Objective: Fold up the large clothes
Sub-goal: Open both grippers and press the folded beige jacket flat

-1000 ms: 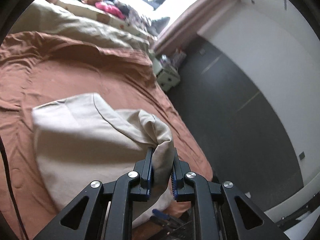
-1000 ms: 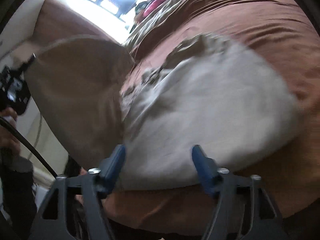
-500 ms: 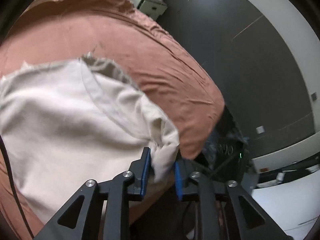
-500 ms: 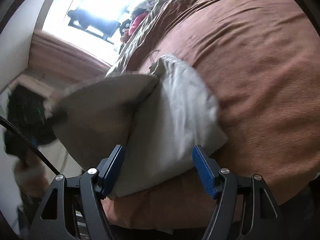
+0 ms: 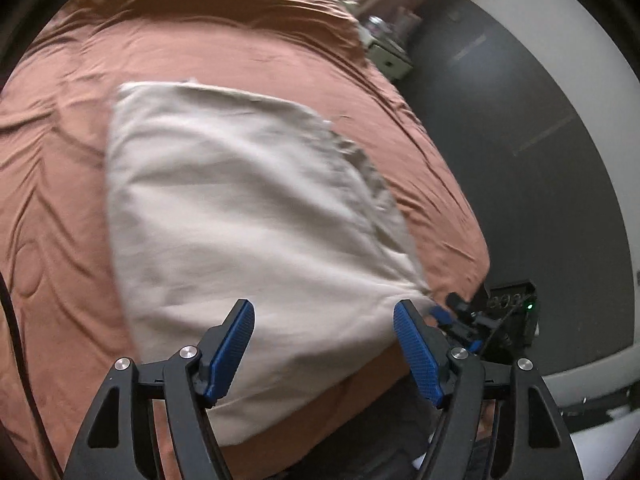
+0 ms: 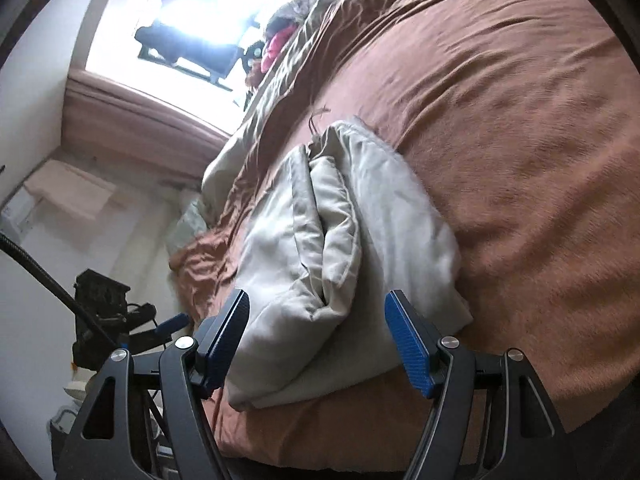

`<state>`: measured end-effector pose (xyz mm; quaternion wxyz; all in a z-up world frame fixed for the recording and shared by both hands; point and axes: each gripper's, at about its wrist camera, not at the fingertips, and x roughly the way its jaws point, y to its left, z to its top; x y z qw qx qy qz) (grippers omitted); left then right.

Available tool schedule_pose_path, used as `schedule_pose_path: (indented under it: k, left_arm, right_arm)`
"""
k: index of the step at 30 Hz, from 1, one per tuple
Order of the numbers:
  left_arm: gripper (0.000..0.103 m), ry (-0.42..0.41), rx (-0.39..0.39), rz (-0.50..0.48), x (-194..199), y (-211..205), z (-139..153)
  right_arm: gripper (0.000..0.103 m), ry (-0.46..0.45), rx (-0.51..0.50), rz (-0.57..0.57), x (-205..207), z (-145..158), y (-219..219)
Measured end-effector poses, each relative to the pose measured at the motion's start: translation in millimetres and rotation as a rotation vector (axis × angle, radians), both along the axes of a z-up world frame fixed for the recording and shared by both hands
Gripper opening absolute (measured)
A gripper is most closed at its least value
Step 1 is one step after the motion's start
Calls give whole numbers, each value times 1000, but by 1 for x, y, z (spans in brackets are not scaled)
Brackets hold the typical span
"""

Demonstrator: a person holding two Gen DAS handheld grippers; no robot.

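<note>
A cream garment (image 5: 248, 216) lies folded into a thick rectangle on the rust-brown bedspread (image 5: 60, 208), near the bed's near edge. My left gripper (image 5: 324, 334) hovers over its near edge, jaws opening, blue pads apart and pressing on nothing. In the right wrist view the same garment (image 6: 340, 256) shows its stacked layers and a fold running lengthwise. My right gripper (image 6: 316, 330) stands open just before its near end, with the cloth's end seen between the spread fingers, untouched. The right gripper's blue tips (image 5: 440, 314) show at the garment's right corner in the left wrist view.
Beige bedding (image 6: 296, 56) and a pink item (image 6: 276, 46) are piled at the bed's far end under a bright window (image 6: 200, 4). A dark floor (image 5: 520, 160) runs along the bed, with a small white nightstand (image 5: 390, 60) and a black device (image 5: 512, 312) near the bed's corner.
My left gripper let go of the garment's corner and spread wide while sinking toward the bed. The lifted flap dropped flat onto the folded pile. My right gripper stayed open and rolled slightly.
</note>
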<state>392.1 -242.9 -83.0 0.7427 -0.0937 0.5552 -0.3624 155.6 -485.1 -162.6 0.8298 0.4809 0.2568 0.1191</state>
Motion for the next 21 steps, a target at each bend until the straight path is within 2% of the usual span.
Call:
schedule_pose_path:
  k: [8, 13, 18, 21]
  left_arm:
    - [74, 8, 12, 147, 10, 62, -29]
    - [73, 59, 0, 239, 18, 84, -62]
    - [73, 103, -3, 304, 26, 92, -85]
    - [71, 130, -4, 336, 30, 97, -94]
  right_arm:
    - [69, 69, -97, 123, 51, 31, -3]
    - [69, 144, -181, 195, 88, 52, -17]
    - [69, 216, -152, 318, 143, 60, -26]
    - [69, 255, -148, 346, 172, 60, -30]
